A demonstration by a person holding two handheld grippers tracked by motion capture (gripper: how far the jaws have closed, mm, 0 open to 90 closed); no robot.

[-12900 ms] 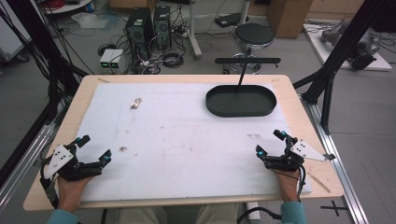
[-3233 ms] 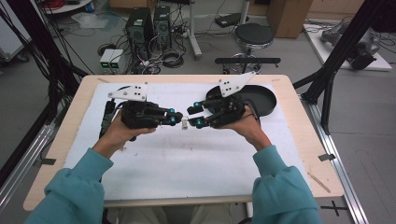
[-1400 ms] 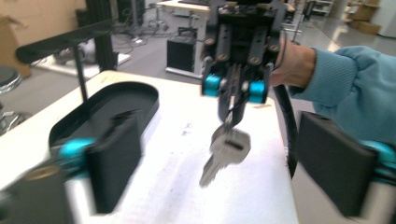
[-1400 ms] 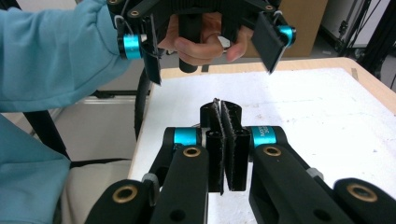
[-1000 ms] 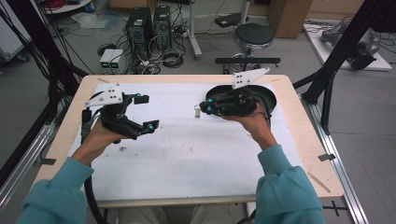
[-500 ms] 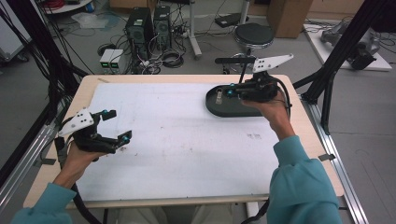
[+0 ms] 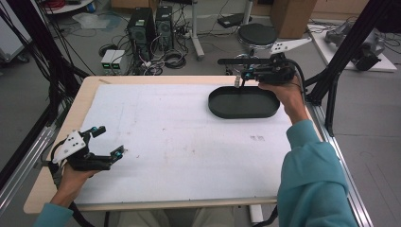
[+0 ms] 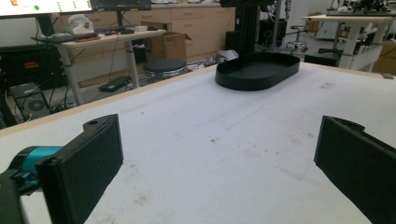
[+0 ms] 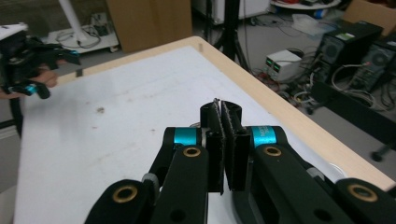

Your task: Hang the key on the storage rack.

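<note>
A black oval tray point(image 7: 246, 101) lies at the far right of the white-covered table point(image 7: 179, 137). My right gripper point(image 7: 241, 78) hovers over the tray's far rim, shut on a small pale object point(image 7: 237, 82) that pokes out at its tips. In the right gripper view the jaws point(image 9: 220, 109) are pressed together with only a thin sliver point(image 9: 215, 101) showing between them. My left gripper point(image 7: 108, 140) rests low at the near left corner, open and empty. In the left gripper view its jaws point(image 8: 217, 130) stand wide apart, facing the distant tray point(image 8: 257, 70).
The wooden table edge point(image 7: 151, 204) runs along the front. A black stool point(image 7: 257, 34), computer towers point(image 7: 151, 21) and cables stand on the floor beyond the far edge. Black frame posts point(image 7: 347, 56) rise at the right. The other hand and gripper point(image 9: 28, 60) appear far off in the right gripper view.
The two grippers parted from the table's middle. The right one carried the small object to the far right, over the tray's far rim. The left one drew back to the near left corner, open.
</note>
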